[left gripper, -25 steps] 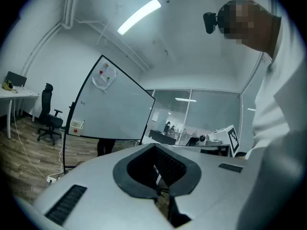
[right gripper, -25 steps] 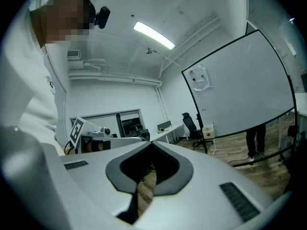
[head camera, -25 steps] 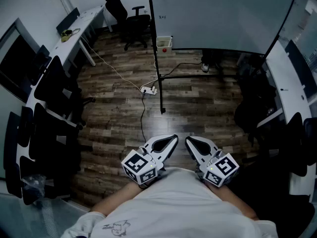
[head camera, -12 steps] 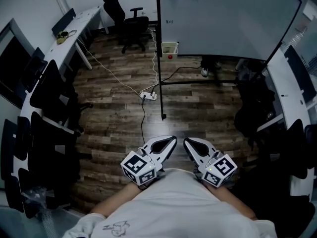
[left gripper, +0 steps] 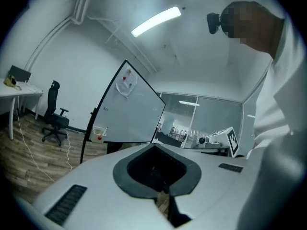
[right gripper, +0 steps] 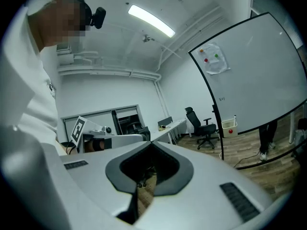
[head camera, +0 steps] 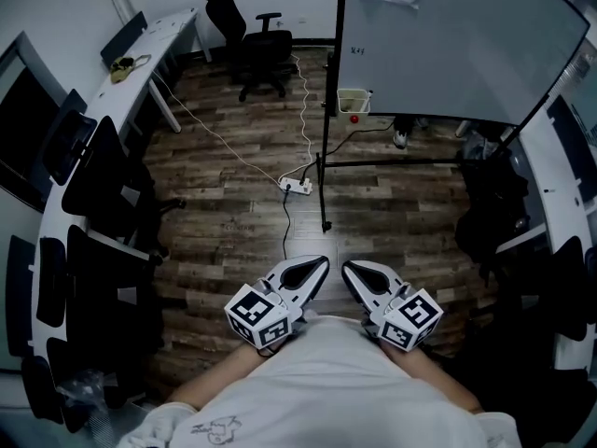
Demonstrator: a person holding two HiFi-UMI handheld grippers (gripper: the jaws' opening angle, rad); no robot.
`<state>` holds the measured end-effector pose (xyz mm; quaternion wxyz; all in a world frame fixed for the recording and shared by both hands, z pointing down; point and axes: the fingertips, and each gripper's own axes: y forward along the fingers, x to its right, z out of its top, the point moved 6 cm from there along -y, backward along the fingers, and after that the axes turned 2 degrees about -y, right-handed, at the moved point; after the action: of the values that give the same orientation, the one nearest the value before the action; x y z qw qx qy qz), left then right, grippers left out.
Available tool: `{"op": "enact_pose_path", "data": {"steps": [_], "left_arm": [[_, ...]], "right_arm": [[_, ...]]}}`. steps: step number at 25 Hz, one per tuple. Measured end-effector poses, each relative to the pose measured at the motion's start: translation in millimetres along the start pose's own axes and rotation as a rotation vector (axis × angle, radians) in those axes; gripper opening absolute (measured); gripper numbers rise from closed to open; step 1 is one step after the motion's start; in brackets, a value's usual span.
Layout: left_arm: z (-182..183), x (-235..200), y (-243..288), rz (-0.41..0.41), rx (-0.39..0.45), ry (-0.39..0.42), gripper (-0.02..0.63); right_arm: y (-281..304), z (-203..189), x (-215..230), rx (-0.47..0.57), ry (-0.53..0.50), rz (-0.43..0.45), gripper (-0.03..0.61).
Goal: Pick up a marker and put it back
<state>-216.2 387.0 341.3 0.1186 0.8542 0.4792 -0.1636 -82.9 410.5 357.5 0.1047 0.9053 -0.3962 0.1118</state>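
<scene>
Not making out the marker itself at this range; seeing only a small white box [head camera: 353, 101] with a red dot, hanging on the whiteboard [head camera: 448, 45] stand, well ahead of the fingers [head camera: 303, 276]. Holding the left gripper [head camera: 323, 264] and right gripper [head camera: 347, 267] side by side against the white shirt [head camera: 326, 381], pointing forward over the wooden floor [head camera: 233, 213]. Pressing both pairs of fingers together at the tips. Noting a power strip [head camera: 298, 186] lying between fingers and box, a black office chair [head camera: 247, 35] far ahead to their left, and a long white bench [head camera: 154, 49] further left.
</scene>
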Motion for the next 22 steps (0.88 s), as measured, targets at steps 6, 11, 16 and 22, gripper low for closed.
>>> {"op": "enact_pose_path", "data": {"steps": [6,11,16,22], "left_arm": [[-4.6,-31.5,-16.9,-0.010,-0.033,-0.011,0.005],[-6.4,-51.1,-26.7,0.002,-0.038,-0.039,0.005],[-0.9,-63.2,-29.9,0.013,-0.031,-0.043,0.005],[6.7,-82.2,-25.5,0.046,-0.026,-0.039,0.005]], "right_arm": [[35.7,-10.6,-4.8,-0.049,0.027,-0.013,0.012],[54.2,-15.4,-8.5,-0.067,0.029,0.005,0.012],[70.1,-10.3,-3.7,-0.067,0.033,0.016,0.012],[91.9,-5.3,9.2,-0.069,0.036,0.049,0.012]]}}
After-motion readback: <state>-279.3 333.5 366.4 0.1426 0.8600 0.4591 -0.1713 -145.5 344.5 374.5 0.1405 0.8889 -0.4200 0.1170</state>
